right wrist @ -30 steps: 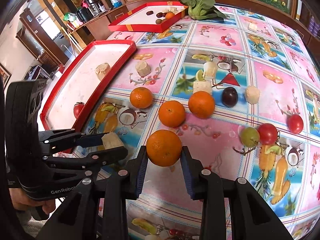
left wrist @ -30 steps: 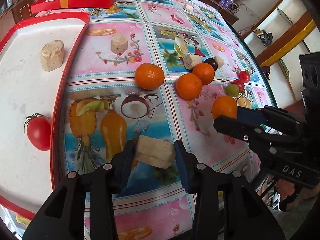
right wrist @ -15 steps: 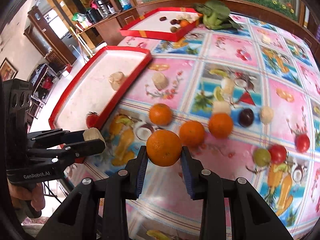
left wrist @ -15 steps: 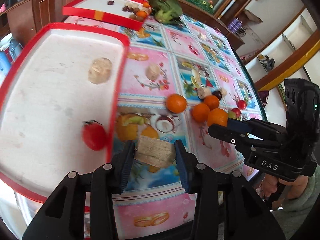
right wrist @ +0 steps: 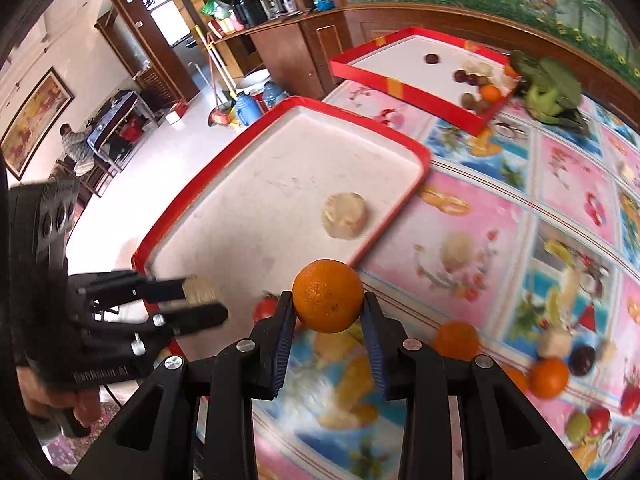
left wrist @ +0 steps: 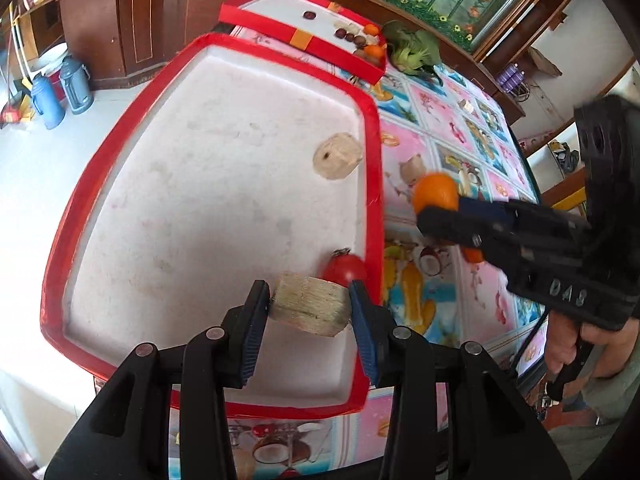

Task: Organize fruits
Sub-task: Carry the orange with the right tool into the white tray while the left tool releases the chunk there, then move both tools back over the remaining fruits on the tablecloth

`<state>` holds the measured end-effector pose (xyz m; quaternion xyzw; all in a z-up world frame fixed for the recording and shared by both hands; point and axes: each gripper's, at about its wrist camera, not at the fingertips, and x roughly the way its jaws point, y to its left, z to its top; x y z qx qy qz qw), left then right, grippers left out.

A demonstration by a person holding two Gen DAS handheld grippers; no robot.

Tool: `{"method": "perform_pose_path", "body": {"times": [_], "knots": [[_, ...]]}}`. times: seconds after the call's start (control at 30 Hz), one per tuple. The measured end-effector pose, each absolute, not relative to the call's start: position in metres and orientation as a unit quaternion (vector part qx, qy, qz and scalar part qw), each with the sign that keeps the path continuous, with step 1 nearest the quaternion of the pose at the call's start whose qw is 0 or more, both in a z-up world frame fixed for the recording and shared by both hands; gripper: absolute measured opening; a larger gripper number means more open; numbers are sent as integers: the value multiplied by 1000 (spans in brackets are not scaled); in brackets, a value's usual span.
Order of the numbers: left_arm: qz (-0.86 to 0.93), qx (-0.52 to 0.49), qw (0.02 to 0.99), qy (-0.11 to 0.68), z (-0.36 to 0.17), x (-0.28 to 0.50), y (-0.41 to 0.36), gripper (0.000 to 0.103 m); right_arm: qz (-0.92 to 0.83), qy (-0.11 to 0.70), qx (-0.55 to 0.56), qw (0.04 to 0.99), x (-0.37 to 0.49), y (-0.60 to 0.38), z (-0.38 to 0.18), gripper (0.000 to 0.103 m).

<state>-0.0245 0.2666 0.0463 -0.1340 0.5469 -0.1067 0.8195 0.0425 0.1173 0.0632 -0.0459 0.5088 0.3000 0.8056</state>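
Since a second ago you have carried both tools sideways off the patterned cloth toward the near red tray (left wrist: 372, 168): your left tool (left wrist: 310, 308) was over the printed fruit pictures and now hangs above the tray's white floor, and your right tool (right wrist: 327, 314) has come from among the loose oranges to the tray's long rim.

Your left tool is closed to a narrow gap on the pale, fibrous cut chunk (left wrist: 310, 308), both blue pads pressed flat against its ends. The chunk sits over the near right part of the tray, just in front of the red tomato (left wrist: 344, 270) that lies against the tray's right wall. A round pale slice (left wrist: 338, 156) lies farther up the tray floor, well apart from both.

Your right tool is likewise drawn in on an orange (right wrist: 328, 296), pinched between its pads. From the left wrist view the orange is just outside the tray's right rim, over the cloth of the bench (right wrist: 500, 216).

On the bench, more oranges (right wrist: 549, 378), a dark plum (right wrist: 582, 360), a green fruit (right wrist: 579, 426) and small red ones remain at the right. A second red tray (right wrist: 400, 84) with a few fruits stands farther back, beside a leafy green vegetable (right wrist: 554, 84).
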Motion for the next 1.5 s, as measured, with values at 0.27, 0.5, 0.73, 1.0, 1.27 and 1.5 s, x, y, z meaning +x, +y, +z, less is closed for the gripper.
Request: {"method": "perform_pose_path", "body": {"times": [0.27, 0.5, 0.73, 1.0, 1.27, 1.5], "knots": [[-142, -118, 806, 562, 29, -26, 257, 39, 295, 528, -74, 793, 62, 167, 37, 33], [-153, -106, 804, 565, 25, -21, 249, 39, 282, 540, -106, 786, 64, 180, 19, 34], [-134, -99, 806, 569, 26, -20, 243, 39, 294, 536, -121, 782, 65, 184, 14, 35], [-112, -117, 806, 570, 26, -27, 242, 50, 308, 528, -99, 785, 64, 172, 29, 51], [-81, -111, 817, 560, 46, -31, 234, 64, 297, 508, -60, 806, 49, 118, 60, 58], [-77, -103, 830, 542, 69, -28, 202, 70, 260, 511, 12, 819, 17, 25, 66, 65]]}}
